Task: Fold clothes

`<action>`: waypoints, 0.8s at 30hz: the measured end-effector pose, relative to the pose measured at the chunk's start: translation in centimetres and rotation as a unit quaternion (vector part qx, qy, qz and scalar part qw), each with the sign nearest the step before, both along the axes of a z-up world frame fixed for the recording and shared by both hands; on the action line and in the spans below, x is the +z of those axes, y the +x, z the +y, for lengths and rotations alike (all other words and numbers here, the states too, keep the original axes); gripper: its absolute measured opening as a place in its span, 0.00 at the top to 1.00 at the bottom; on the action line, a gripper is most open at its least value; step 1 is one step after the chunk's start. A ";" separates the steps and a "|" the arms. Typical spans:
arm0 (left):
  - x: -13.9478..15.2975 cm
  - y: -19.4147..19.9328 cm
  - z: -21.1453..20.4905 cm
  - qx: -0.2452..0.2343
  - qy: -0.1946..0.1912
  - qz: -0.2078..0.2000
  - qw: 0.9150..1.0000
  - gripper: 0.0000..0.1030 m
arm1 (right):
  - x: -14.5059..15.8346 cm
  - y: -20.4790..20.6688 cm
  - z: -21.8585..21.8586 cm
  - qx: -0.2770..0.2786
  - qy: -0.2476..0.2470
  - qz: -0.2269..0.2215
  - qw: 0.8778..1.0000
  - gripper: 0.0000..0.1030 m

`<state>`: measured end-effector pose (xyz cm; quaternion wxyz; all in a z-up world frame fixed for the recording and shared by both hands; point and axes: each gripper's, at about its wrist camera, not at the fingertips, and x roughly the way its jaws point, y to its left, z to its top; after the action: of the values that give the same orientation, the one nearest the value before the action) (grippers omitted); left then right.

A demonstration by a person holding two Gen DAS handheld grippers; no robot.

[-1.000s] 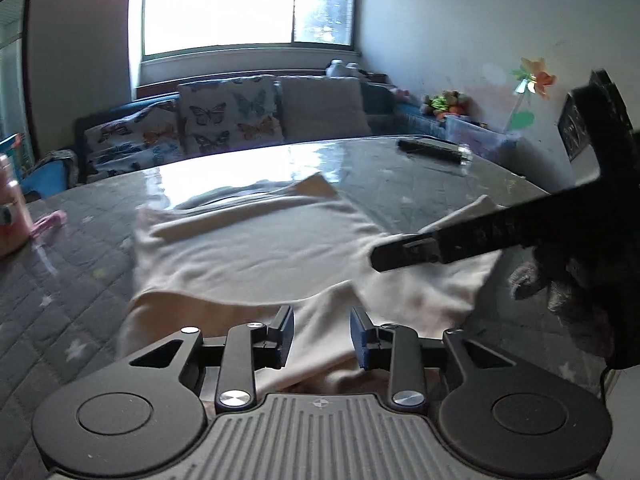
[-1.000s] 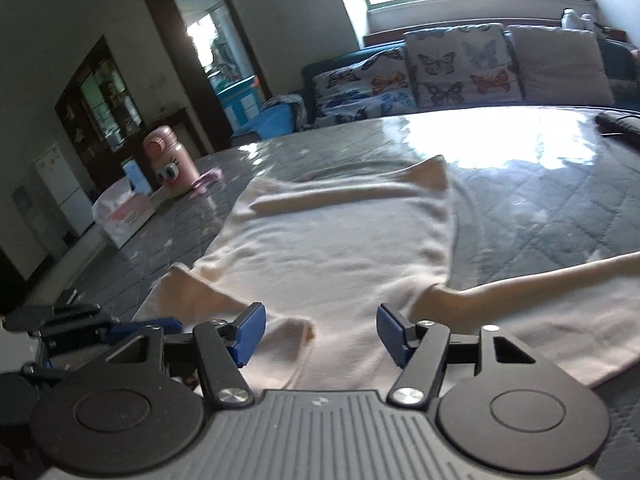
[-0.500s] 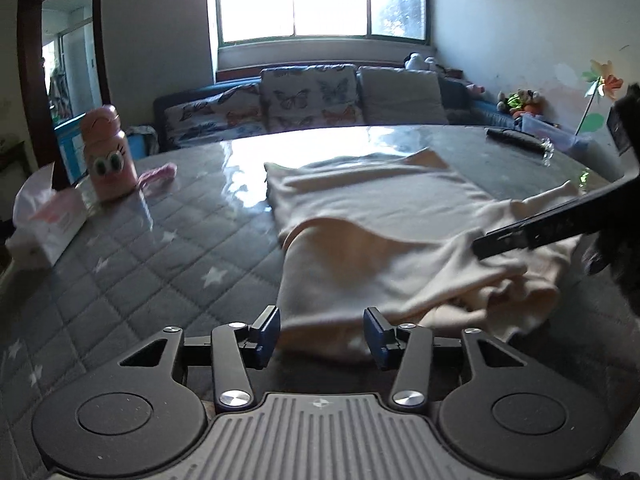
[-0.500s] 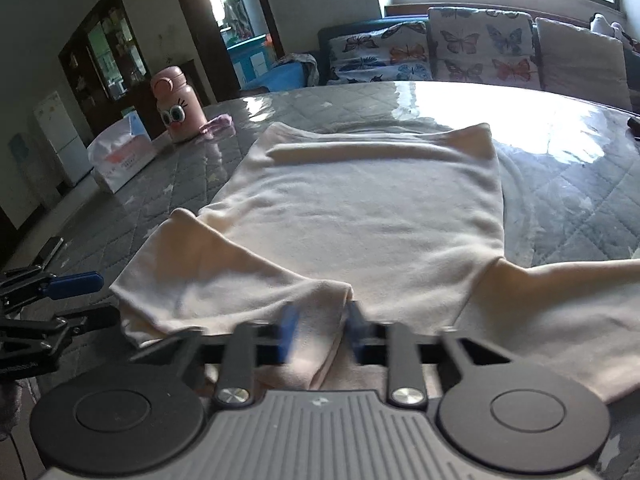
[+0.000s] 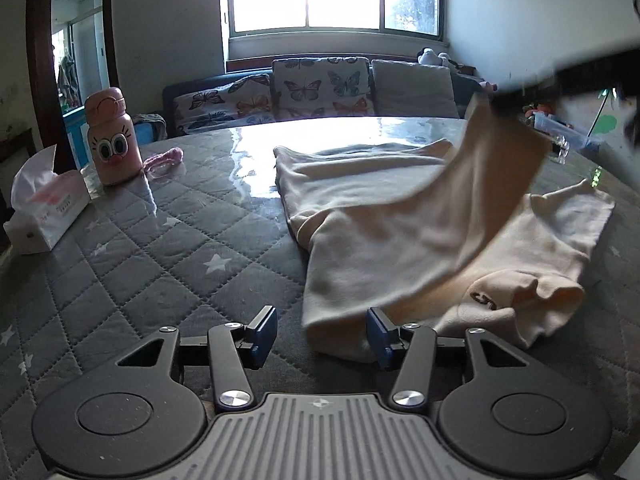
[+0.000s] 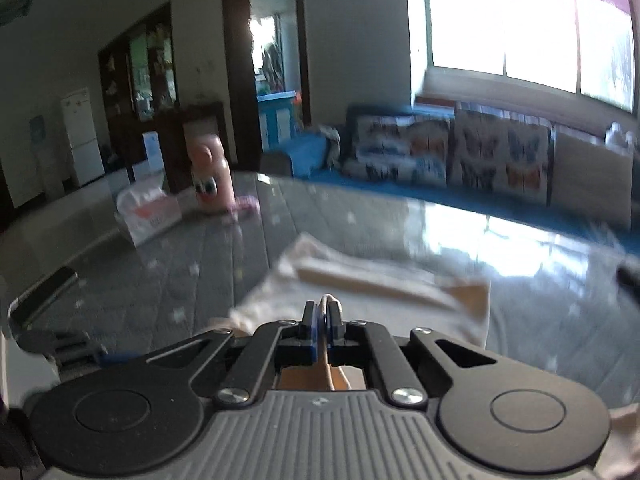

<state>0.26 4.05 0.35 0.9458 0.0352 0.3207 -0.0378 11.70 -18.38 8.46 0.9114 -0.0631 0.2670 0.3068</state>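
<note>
Cream knit cloth, a long-sleeved top (image 5: 384, 240), lies on the grey quilted, star-printed surface (image 5: 160, 264) in the left wrist view, its long axis running away from the camera toward the window, hem at the far end. One sleeve (image 5: 492, 184) rises off the body in a slanted band, up to the dark right claw (image 5: 516, 98) at the upper right. The left claw (image 5: 322, 334) hangs wide open just above the surface, its right finger touching the near edge of the cloth. A pink bottle (image 5: 112, 136) with cartoon eyes and a tissue box (image 5: 44, 208) stand well apart at the left.

From the right wrist, blurred by motion, the right claw (image 6: 322, 320) is clamped on a thin fold of the sleeve (image 6: 330, 304). Beyond it the top (image 6: 384, 288) lies flat on the surface (image 6: 200, 264), with the bottle (image 6: 210, 178) and tissue box (image 6: 150, 210) at the far left.
</note>
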 end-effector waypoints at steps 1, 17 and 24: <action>0.0 -0.1 -0.1 -0.001 0.004 -0.002 1.000 0.50 | 0.6 -0.1 0.1 0.002 0.002 -0.009 1.000 0.97; 0.1 -2.0 -0.7 -0.063 0.028 0.003 0.998 0.96 | -6.7 2.0 -2.1 -0.054 -0.075 0.076 0.993 0.94; 2.7 -0.2 0.0 -0.065 0.009 -0.004 0.998 0.94 | -6.8 1.7 -3.0 -0.052 -0.043 0.075 0.995 0.88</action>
<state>0.03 4.08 3.06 0.9421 0.0649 0.3145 -0.0967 13.36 -21.41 1.68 0.8998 -0.0654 0.3505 0.2514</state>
